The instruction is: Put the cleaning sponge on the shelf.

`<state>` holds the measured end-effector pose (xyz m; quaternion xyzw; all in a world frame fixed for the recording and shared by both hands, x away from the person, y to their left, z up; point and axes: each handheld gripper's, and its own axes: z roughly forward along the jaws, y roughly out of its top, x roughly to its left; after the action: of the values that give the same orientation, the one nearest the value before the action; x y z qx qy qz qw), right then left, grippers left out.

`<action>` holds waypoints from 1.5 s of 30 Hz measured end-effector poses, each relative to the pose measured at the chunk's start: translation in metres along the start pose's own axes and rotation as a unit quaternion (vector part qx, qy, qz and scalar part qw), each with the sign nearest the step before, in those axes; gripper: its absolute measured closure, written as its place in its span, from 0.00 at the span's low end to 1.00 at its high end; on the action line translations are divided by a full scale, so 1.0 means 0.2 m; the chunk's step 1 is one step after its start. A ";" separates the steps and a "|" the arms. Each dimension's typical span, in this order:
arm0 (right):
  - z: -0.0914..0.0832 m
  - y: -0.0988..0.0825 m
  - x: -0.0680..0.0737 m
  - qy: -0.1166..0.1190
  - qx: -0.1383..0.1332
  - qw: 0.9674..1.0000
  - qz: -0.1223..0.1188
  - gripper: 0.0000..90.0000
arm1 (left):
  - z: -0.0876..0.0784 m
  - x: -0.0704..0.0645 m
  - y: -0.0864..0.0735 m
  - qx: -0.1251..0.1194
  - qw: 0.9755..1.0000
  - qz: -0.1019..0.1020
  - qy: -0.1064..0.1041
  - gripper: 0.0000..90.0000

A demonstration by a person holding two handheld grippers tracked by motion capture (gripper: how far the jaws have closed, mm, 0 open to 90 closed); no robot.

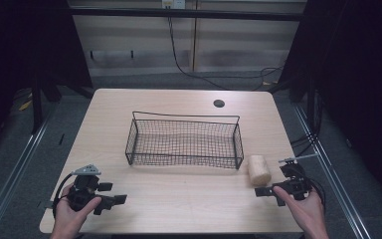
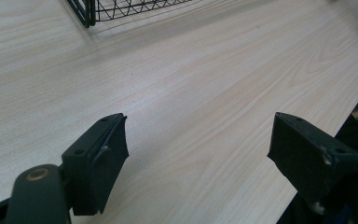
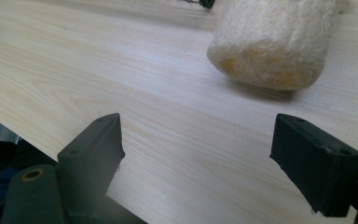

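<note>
A black wire basket (image 1: 184,142) stands empty in the middle of the light wooden table (image 1: 179,199). A pale, cylindrical loofah piece (image 1: 258,170) lies just off the basket's near right corner. In the right gripper view the loofah (image 3: 272,42) lies a short way ahead of the jaws, toward the right one. My right gripper (image 1: 271,193) is open near the table's front right, with nothing between its jaws (image 3: 200,158). My left gripper (image 1: 110,195) is open at the front left over bare wood (image 2: 198,158).
A round cable hole (image 1: 219,103) sits in the table near its far edge. The basket's corner (image 2: 86,11) shows far ahead of the left jaws. Dark floor, metal rails and cables surround the table.
</note>
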<state>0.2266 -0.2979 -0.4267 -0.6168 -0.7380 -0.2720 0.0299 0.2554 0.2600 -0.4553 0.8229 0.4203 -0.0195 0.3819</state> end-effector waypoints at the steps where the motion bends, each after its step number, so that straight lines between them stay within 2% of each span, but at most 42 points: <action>1: 0.00 0.01 0.00 0.000 0.001 1.000 -0.001 0.18 | 0.00 0.00 0.00 0.000 1.000 0.001 0.000 0.21; 3: 0.01 0.03 -0.01 -0.004 0.015 1.000 0.003 0.18 | 0.00 0.00 0.00 0.001 1.000 0.002 0.000 0.21; 14: 0.04 0.12 -0.08 -0.007 0.041 0.999 0.020 0.19 | 0.00 0.00 0.00 0.002 1.000 0.003 -0.001 0.21; 17: 0.04 0.14 -0.09 -0.003 0.044 0.999 0.024 0.19 | 0.00 0.00 0.00 0.002 1.000 0.000 -0.002 0.21; 18: 0.04 0.15 -0.09 -0.003 0.045 0.998 0.031 0.19 | 0.00 0.00 0.00 0.002 1.000 0.001 -0.002 0.21; 22: 0.03 0.16 -0.11 -0.007 0.043 0.999 0.030 0.19 | 0.01 0.00 0.00 0.007 1.000 0.003 0.001 0.21; 26: 0.03 0.19 -0.11 -0.014 0.052 0.998 0.029 0.19 | 0.00 0.00 0.00 0.005 1.000 0.002 0.000 0.21; 34: 0.01 0.27 -0.13 -0.022 0.058 0.998 0.030 0.19 | 0.01 0.00 0.00 0.007 1.000 0.003 0.000 0.21; 43: 0.03 0.34 -0.15 -0.022 0.068 0.997 0.038 0.19 | 0.01 0.00 0.00 0.009 1.000 0.004 -0.002 0.21; 45: 0.04 0.36 -0.16 -0.028 0.069 0.996 0.044 0.19 | 0.01 0.00 0.00 0.011 1.000 0.003 -0.005 0.21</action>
<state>0.3033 -0.3168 -0.4203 -0.6527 -0.7277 -0.2010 0.0635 0.2558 0.2590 -0.4566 0.8280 0.4158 -0.0271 0.3752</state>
